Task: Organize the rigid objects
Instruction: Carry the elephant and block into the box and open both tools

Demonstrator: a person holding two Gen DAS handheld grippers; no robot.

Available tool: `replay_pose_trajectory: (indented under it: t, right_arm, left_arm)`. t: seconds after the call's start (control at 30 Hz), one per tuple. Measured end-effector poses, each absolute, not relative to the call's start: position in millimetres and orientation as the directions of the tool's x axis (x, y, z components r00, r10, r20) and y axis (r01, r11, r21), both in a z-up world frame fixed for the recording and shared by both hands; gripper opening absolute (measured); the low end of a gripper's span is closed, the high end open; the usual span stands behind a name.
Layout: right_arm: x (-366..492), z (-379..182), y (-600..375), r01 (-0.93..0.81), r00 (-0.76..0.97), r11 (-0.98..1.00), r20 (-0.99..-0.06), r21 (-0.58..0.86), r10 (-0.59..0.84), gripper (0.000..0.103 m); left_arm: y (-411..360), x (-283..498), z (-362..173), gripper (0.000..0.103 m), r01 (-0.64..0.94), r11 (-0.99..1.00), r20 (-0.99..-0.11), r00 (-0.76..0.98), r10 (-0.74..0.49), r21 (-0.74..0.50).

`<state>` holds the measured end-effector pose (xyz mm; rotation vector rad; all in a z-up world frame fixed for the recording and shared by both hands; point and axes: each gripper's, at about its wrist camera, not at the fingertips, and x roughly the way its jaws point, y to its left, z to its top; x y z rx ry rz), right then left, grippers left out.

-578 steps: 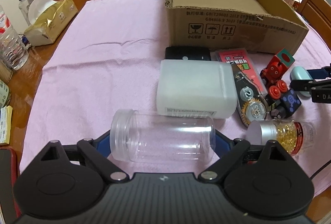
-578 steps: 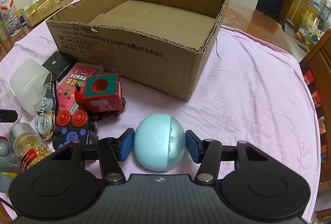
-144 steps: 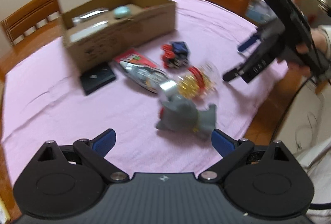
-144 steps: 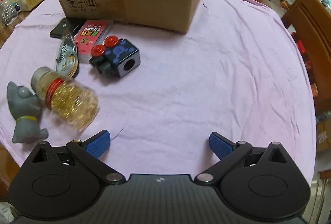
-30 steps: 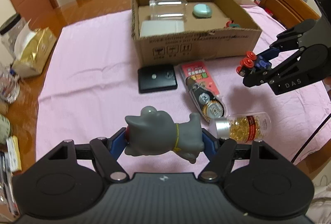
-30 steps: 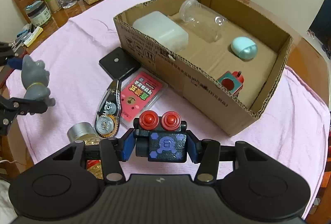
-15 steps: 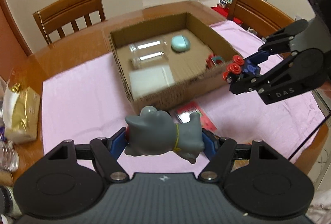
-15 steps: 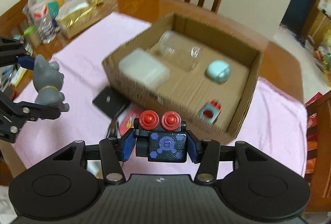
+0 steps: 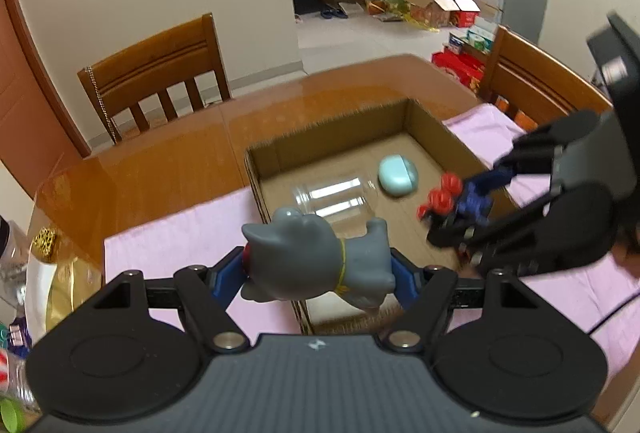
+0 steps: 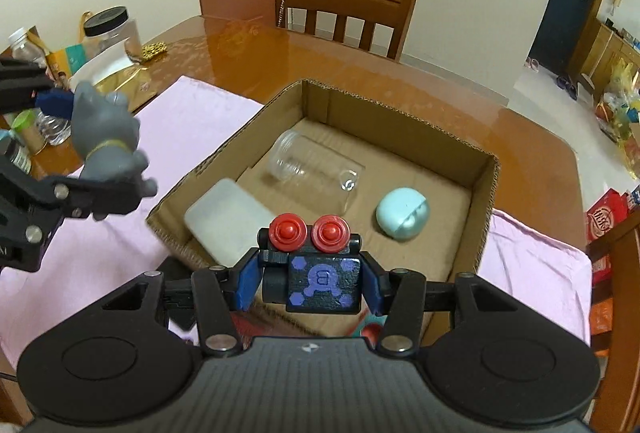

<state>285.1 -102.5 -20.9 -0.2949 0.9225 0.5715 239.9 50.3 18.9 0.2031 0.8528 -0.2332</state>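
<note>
The left gripper (image 9: 318, 275) clamps a grey cat figure (image 9: 320, 261) between its blue pads, held above the near left edge of the cardboard box (image 10: 486, 189). The right gripper (image 10: 308, 283) pinches a black toy block (image 10: 320, 277) with red knobs above the box's near edge. A clear jar (image 10: 316, 169) and pale blue case (image 10: 402, 213) lie inside.

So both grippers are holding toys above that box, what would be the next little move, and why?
Probably lower the right gripper a little and open it: its black robot block already hangs over bare floor of the cardboard box. The left gripper, with the grey cat figure, sits at the box's edge.
</note>
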Motion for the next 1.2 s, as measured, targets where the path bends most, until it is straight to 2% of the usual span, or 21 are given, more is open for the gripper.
replay_pose_trajectory:
  t: [0.03,0.07,0.1,0.2,0.27,0.33,0.7,1.03,1.2]
  right_arm:
    - [288,-22,-102,-0.575,0.474,0.818,-0.812,0.007,0.341,0.066]
    - [291,-24,-101,-0.568,0.475,0.823,-0.810,0.016,0.344,0.082]
    - [293,-24,-101,-0.560,0.480,0.828,-0.804,0.028,0.352,0.088]
    - [292,-25,-104,-0.550,0.476,0.833,-0.795,0.064,0.375,0.091]
    - [287,-26,-106,-0.526,0.485,0.849,-0.801,0.055,0.352,0.098]
    - [280,-27,-108,-0.506,0.492,0.862,-0.804,0.047,0.333,0.101]
    - [245,-22,-125,-0.412,0.531,0.910,-0.801,0.043,0.278,0.103]
    - [231,-19,-138,-0.378,0.549,0.926,-0.803,0.010,0.233,0.103]
    - [228,-21,-142,-0.376,0.545,0.926,-0.806,0.009,0.229,0.103]
  left_arm:
    - [50,247,20,0.072,0.280,0.957,-0.762,0.636,-0.121,0.081]
    - [49,254,20,0.072,0.276,0.958,-0.761,0.637,-0.123,0.076]
    - [49,259,19,0.072,0.271,0.960,-0.761,0.637,-0.123,0.072]
    - [48,279,16,0.072,0.261,0.963,-0.764,0.634,-0.119,0.067]
    - [47,292,13,0.072,0.250,0.965,-0.768,0.632,-0.107,0.072]
    - [46,306,10,0.072,0.244,0.967,-0.769,0.631,-0.103,0.070]
    - [23,382,-16,0.073,0.220,0.973,-0.796,0.600,-0.074,0.075]
    - [14,408,-50,0.075,0.180,0.981,-0.832,0.553,-0.040,0.072]
    - [18,399,-43,0.094,0.158,0.985,-0.795,0.605,-0.046,0.063]
